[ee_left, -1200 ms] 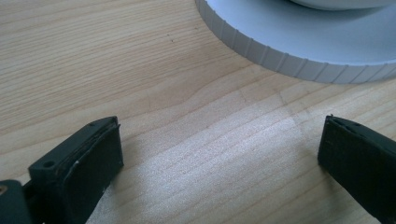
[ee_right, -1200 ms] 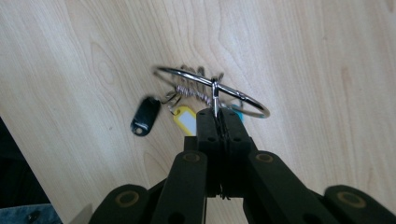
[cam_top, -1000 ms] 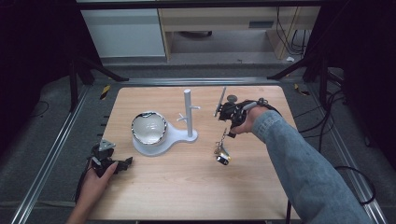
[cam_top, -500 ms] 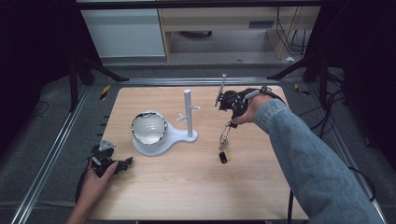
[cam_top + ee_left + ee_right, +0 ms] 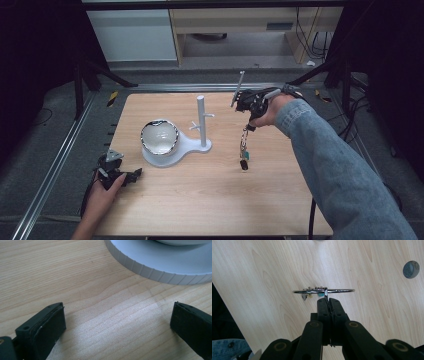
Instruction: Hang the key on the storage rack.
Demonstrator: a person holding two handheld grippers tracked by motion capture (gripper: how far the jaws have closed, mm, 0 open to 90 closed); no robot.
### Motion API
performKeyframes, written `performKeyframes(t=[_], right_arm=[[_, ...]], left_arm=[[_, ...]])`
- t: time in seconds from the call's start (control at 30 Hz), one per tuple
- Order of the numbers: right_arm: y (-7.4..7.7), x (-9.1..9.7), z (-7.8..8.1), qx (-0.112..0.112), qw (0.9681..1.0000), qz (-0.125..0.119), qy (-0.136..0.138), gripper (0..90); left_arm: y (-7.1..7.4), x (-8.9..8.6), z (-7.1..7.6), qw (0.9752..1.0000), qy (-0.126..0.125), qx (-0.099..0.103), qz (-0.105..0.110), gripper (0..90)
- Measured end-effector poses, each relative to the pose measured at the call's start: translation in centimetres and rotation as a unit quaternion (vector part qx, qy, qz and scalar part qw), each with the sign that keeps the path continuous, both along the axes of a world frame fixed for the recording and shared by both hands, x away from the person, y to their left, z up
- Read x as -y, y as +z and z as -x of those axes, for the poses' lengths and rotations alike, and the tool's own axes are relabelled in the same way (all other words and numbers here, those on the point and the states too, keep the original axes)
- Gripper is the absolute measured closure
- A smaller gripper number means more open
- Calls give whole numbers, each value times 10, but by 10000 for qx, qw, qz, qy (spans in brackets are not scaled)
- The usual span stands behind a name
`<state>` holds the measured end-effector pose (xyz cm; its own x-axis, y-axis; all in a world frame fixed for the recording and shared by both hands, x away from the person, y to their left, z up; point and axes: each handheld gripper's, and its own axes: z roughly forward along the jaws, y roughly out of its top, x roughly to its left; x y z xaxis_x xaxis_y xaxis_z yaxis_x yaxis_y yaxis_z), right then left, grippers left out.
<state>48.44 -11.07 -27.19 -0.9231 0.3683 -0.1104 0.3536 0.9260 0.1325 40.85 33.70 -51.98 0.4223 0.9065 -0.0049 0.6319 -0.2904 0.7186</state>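
Observation:
My right gripper points down over the right half of the table and is shut on a metal key ring. From the ring a short chain with small charms hangs straight down; whether its lower end touches the wood I cannot tell. In the right gripper view the jaws pinch the ring at its middle. My left gripper lies on the table near the front left corner, open, nothing between its fingers. Just beyond it sits the ribbed white base of a stand.
The white stand has an upright post with short pegs, and a shiny-rimmed bowl sits on its base. A grey round plug is set in the wooden table. Metal rails run along the table's left side.
My right hand has risen and drawn toward the table's far side, lifting the key ring so the chain hangs lengthwise. The left gripper has stayed put.

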Motion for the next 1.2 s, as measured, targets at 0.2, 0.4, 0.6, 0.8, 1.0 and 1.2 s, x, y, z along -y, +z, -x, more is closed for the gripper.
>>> performKeyframes(t=[0.2, 0.4, 0.6, 0.8, 1.0, 1.2], right_arm=[[6, -5, -2, 26, 10000, -10, -6, 884], [11, -10, -5, 38, 10000, -3, 46, 884], [18, -16, -7, 88, 9999, 18, 97, 884], [23, -20, -9, 125, 9999, -53, 96, 884], [29, -25, -10, 138, 9998, -85, 111, 884], [34, -31, -12, 137, 9998, -54, 140, 884]], left_arm=[[0, 0, 0, 10000, -2, 1, -3, 0], [0, 0, 0, 10000, 1, 1, 1, 0], [0, 0, 0, 10000, 0, 1, 0, 0], [0, 0, 0, 10000, 3, -6, -5, 0], [0, 0, 0, 10000, 0, 1, 2, 0], [0, 0, 0, 10000, 1, 0, 2, 0]])
